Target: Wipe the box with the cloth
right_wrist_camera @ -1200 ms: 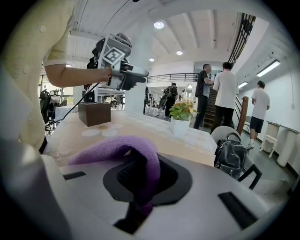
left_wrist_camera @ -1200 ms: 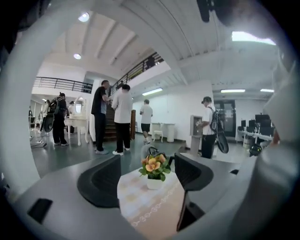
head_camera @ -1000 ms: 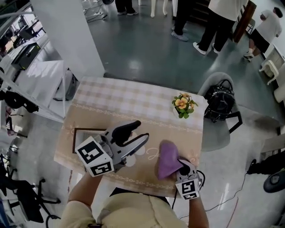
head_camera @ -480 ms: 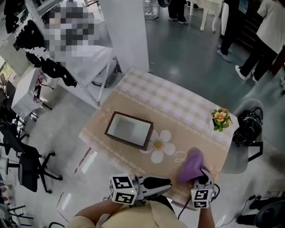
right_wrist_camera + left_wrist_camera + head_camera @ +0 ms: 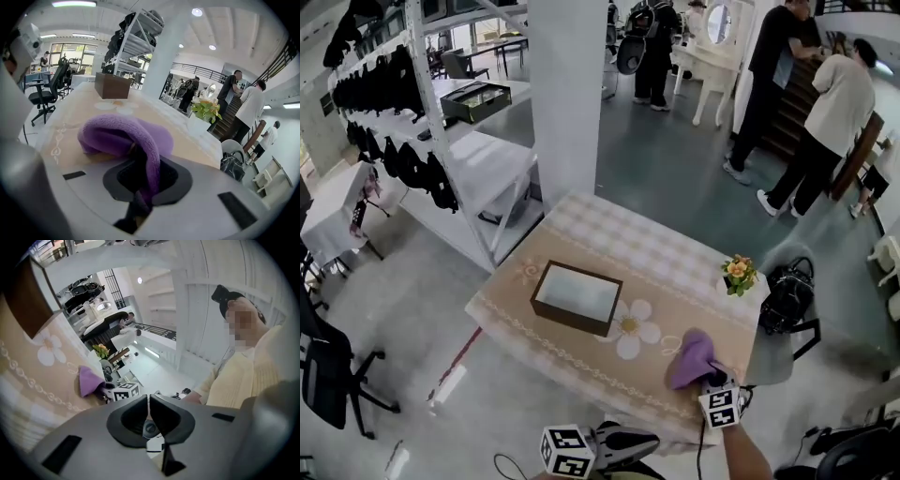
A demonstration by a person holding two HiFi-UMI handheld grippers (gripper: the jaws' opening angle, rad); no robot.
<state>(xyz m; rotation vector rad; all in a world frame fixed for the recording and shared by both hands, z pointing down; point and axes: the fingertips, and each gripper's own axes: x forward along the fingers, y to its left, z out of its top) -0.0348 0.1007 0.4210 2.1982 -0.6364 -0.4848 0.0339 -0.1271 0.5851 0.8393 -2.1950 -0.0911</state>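
Pinching the purple cloth point(image 5: 123, 136) on the table point(image 5: 675, 274) are the right tongs point(image 5: 144, 180); left tongs point(image 5: 149, 405) just closed, empty.

One desk point(image 5: 581, 225) carries one box point(image 5: 576, 297), one purple cloth point(image 5: 694, 358) and one flower pot point(image 5: 738, 274). Two tools are in frame, the left tool point(image 5: 652, 439) and the right tool point(image 5: 712, 377). One black bag point(image 5: 787, 295) sits on one chair point(image 5: 772, 352) alongside.

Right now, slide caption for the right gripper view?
Right gripper shut on a purple fleece cloth lying on the beige table, brown rectangular box beyond.
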